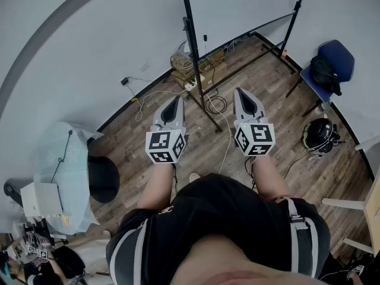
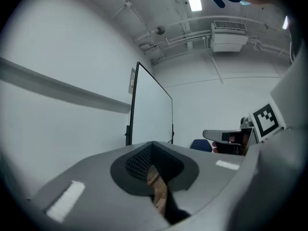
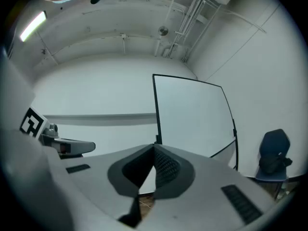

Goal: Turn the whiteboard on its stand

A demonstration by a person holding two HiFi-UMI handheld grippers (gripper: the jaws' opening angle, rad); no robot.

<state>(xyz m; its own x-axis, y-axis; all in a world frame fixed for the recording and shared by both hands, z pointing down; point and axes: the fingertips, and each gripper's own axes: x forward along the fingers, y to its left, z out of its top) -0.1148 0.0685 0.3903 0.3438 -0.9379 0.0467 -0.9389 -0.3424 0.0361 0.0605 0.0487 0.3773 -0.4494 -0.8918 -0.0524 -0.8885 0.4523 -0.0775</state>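
Note:
The whiteboard (image 1: 243, 5) stands ahead of me, a white panel in a thin black frame on a black stand (image 1: 193, 46) with feet on the wood floor. It also shows in the left gripper view as the whiteboard (image 2: 151, 109) and in the right gripper view as the whiteboard (image 3: 192, 114). My left gripper (image 1: 174, 101) and right gripper (image 1: 242, 94) are held side by side, short of the stand, touching nothing. Both point at the board. The left gripper (image 2: 153, 144) has its jaws together and empty. The right gripper (image 3: 155, 148) is shut too, with nothing in it.
A power strip with tangled cables (image 1: 190, 85) lies by the stand's foot. A blue chair (image 1: 328, 70) with a black bag stands at the right, with a dark helmet-like thing (image 1: 319, 135) on the floor near it. A cloth-covered table (image 1: 62, 159) and a black stool (image 1: 104, 177) are at the left.

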